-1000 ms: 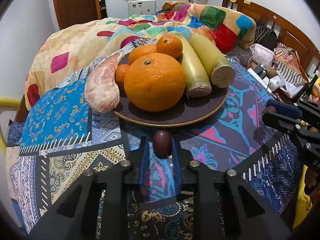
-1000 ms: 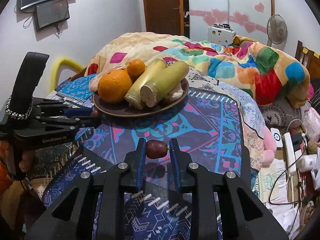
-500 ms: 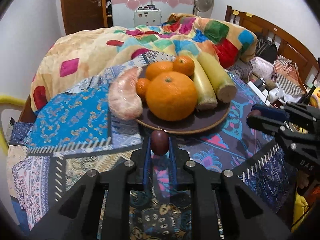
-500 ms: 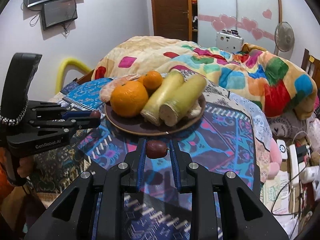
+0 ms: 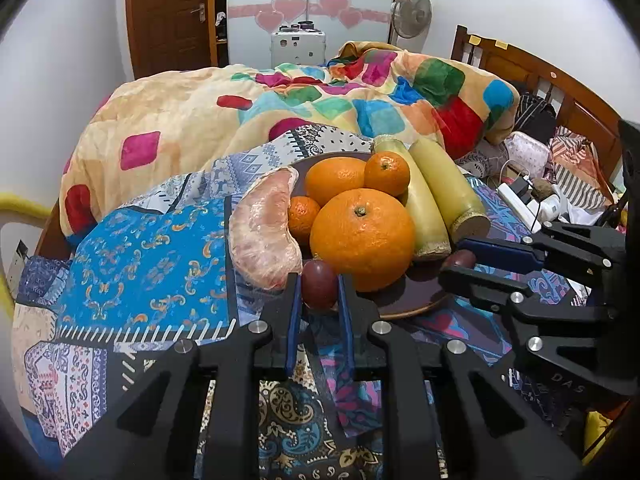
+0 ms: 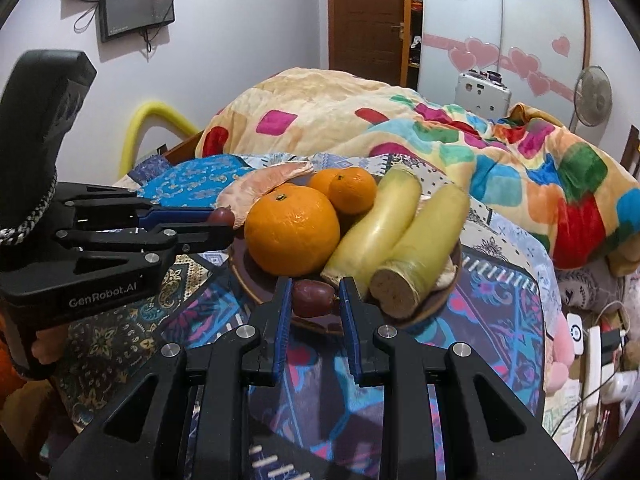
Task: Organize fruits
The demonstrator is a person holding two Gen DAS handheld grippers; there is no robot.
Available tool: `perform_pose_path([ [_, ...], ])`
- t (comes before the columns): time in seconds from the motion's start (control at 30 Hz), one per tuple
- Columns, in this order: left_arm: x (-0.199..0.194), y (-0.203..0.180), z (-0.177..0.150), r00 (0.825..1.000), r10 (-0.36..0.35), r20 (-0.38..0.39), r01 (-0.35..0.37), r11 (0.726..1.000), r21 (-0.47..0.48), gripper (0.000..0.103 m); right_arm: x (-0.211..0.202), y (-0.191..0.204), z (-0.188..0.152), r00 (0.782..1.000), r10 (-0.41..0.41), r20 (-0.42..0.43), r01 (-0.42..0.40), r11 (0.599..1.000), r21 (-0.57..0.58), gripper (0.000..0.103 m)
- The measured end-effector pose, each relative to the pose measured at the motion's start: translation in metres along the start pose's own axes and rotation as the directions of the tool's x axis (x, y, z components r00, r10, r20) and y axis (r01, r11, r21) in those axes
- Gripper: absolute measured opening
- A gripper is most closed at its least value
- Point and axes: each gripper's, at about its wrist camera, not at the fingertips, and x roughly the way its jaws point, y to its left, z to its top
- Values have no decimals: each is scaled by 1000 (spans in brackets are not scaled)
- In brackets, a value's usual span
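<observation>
A dark round plate (image 5: 416, 300) on a patterned cloth holds a big orange (image 5: 362, 240), smaller oranges (image 5: 387, 173), two pale yellow-green stalks (image 5: 448, 196) and a pink pomelo segment (image 5: 266, 232) on its left rim. My left gripper (image 5: 319, 284) is shut on a dark red jujube (image 5: 319, 284), at the plate's near left rim. My right gripper (image 6: 313, 298) is shut on another red jujube (image 6: 313, 298), held over the plate's near rim (image 6: 320, 326) in front of the big orange (image 6: 292, 232). The right gripper also shows in the left wrist view (image 5: 460, 260), the left gripper in the right wrist view (image 6: 222, 218).
A bulky colourful quilt (image 5: 280, 104) lies behind the plate. A wooden bed frame (image 5: 560, 92), cables and a power strip (image 5: 524, 204) are at the right. A yellow padded rail (image 6: 152, 120) stands at the left.
Both grippers have moved forward to the plate with their jujubes. They now stand at its near rim, close to the big orange.
</observation>
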Motion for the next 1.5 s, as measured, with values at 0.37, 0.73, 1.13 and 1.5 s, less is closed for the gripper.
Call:
perform_pose_path([
  [0.37, 9, 4, 1, 1000, 1, -12, -1, 1000, -11, 19, 6, 7, 7, 1000, -18, -2, 18, 999, -37, 22],
  [0.73, -3, 4, -1, 1000, 12, 23, -11, 1000, -18, 26, 1, 5, 9, 1000, -8, 18, 8, 1000, -19, 27],
  [1.13, -128, -22, -6, 960, 53, 274, -48, 999, -25, 26, -98, 10, 17, 979, -52, 195, 44, 998, 45, 27],
  [1.5, -254, -57, -44, 852, 119, 509, -102, 993, -61, 51, -228, 54, 0, 882, -103, 459, 75, 994, 79, 51],
])
